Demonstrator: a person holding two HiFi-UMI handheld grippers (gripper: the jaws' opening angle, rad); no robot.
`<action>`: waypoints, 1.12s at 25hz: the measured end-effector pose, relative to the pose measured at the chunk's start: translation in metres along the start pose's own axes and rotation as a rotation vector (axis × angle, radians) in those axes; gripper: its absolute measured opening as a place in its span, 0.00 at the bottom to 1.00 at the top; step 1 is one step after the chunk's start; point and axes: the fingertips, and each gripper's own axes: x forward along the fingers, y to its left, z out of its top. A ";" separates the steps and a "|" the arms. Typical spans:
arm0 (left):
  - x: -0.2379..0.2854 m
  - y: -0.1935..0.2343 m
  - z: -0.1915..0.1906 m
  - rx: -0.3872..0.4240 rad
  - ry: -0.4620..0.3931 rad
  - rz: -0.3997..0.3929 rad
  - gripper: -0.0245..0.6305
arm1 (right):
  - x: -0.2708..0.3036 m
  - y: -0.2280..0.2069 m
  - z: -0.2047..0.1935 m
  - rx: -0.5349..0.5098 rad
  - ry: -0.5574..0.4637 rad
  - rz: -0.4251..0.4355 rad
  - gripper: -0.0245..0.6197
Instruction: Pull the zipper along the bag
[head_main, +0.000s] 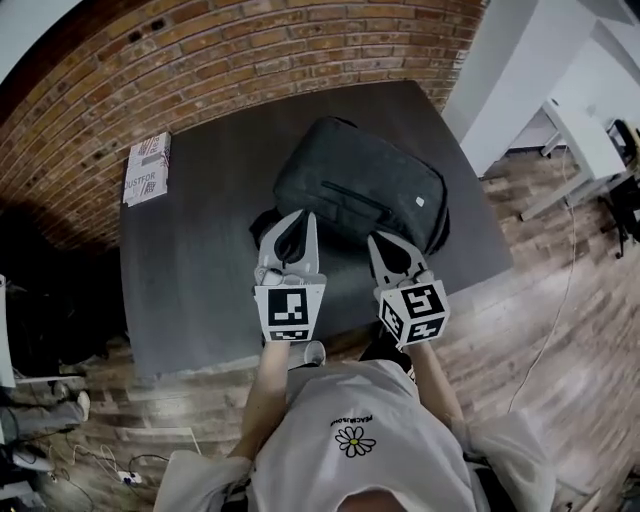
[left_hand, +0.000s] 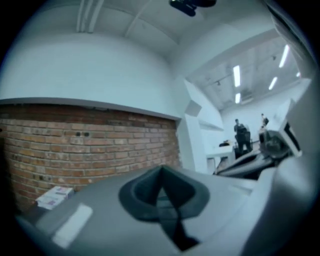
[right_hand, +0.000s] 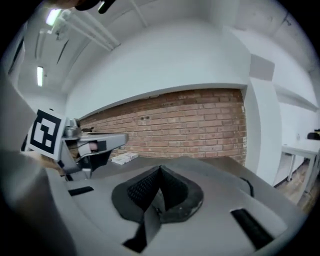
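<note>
One bag (head_main: 372, 178), lying flat, long axis crosswise

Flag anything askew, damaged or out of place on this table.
Nothing stands out. The dark bag lies flat, turned at an angle on the table, with no visible damage. A printed box sits apart at the far left corner. The left gripper and right gripper are shut and empty by the bag's near side.

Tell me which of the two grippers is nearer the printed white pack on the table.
The left gripper: the pack lies at the table's far left corner, and the right gripper is held farther from it.
</note>
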 end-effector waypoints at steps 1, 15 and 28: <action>-0.009 -0.001 0.003 -0.002 -0.005 0.008 0.04 | -0.002 0.000 0.006 -0.024 -0.023 -0.015 0.04; -0.066 0.011 -0.003 -0.040 -0.029 0.103 0.04 | -0.027 0.012 0.018 -0.103 -0.103 -0.046 0.04; -0.058 0.009 0.007 -0.035 -0.055 0.157 0.04 | -0.031 -0.004 0.023 -0.111 -0.118 -0.016 0.04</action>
